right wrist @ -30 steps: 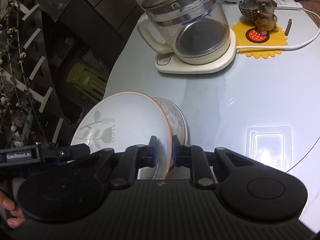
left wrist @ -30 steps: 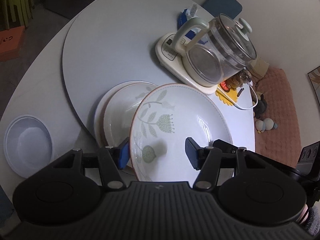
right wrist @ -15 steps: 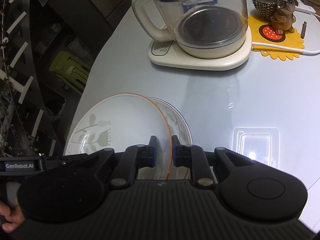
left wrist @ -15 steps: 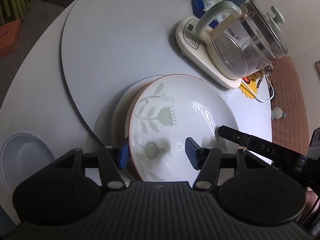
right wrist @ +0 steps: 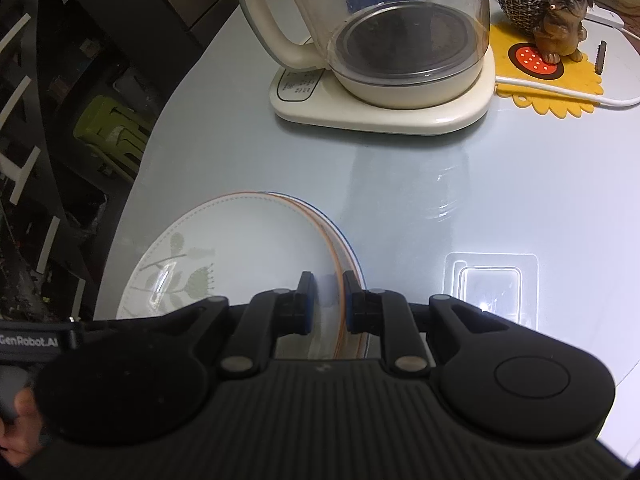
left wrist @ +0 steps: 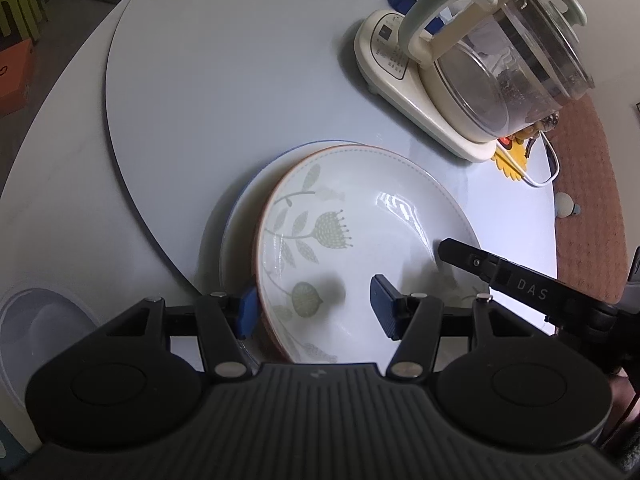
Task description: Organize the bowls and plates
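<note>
A white floral plate (left wrist: pixel 360 240) with an orange rim sits low over a stack of plates (left wrist: pixel 240 236) whose bottom one has a blue rim (right wrist: pixel 354 258). My right gripper (right wrist: pixel 330 304) is shut on the floral plate's (right wrist: pixel 240 248) near rim, one pad on each face. My left gripper (left wrist: pixel 316 310) is open astride the opposite rim, its left finger (left wrist: pixel 248 312) outside the edge and its right finger (left wrist: pixel 384 308) over the plate's well, apart from it. Whether the floral plate rests on the stack I cannot tell.
A glass kettle (left wrist: pixel 500 52) on a cream base (right wrist: pixel 380 112) stands beyond the plates on the round turntable (left wrist: pixel 220 80). Behind it are a dog figurine (right wrist: pixel 560 12), a yellow mat and a white cable. A clear plastic tray (right wrist: pixel 492 284) lies right of the plates; a white bowl (left wrist: pixel 36 320) lies left.
Both grippers came down and forward with the floral plate, which now covers most of the stack. The jaws kept the same spacing.
</note>
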`<act>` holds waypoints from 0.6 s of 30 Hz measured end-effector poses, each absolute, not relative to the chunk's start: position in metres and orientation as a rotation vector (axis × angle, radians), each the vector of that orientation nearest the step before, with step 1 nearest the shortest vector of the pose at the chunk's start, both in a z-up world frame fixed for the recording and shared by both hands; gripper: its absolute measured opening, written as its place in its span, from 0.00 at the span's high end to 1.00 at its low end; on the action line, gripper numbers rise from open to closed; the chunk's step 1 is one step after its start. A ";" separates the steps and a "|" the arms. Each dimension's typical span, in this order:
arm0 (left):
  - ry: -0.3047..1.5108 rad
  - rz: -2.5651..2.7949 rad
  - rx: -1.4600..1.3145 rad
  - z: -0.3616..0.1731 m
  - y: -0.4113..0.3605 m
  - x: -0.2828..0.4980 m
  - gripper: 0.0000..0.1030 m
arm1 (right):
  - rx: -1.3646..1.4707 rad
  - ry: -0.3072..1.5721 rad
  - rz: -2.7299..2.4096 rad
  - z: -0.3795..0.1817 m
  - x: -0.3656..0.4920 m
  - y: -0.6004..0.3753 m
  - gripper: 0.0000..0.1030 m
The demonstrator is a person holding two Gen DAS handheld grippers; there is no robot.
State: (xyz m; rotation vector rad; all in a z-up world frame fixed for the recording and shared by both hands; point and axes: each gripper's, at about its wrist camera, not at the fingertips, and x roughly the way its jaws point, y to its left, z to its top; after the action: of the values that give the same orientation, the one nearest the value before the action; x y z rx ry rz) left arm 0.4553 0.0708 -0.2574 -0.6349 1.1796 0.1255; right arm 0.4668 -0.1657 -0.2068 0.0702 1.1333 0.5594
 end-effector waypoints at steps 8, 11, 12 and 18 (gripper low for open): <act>1.222 0.126 -0.618 -0.255 0.072 0.466 0.39 | 0.071 1.132 0.554 -0.209 0.470 -0.162 0.82; 1.256 0.145 -0.635 -0.256 0.073 0.468 0.39 | 0.080 1.159 0.545 -0.213 0.469 -0.161 0.81; 1.265 0.147 -0.643 -0.257 0.075 0.469 0.39 | 0.089 1.170 0.543 -0.214 0.469 -0.161 0.81; 1.315 0.156 -0.716 -0.264 0.083 0.467 0.39 | 0.160 1.225 0.529 -0.221 0.471 -0.164 0.81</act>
State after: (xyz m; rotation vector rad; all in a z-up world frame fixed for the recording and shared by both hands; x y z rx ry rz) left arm 0.4673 0.0832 -0.2641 -0.7164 1.3150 0.1558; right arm 0.4714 -0.1637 -0.2211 0.1601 1.2245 0.5294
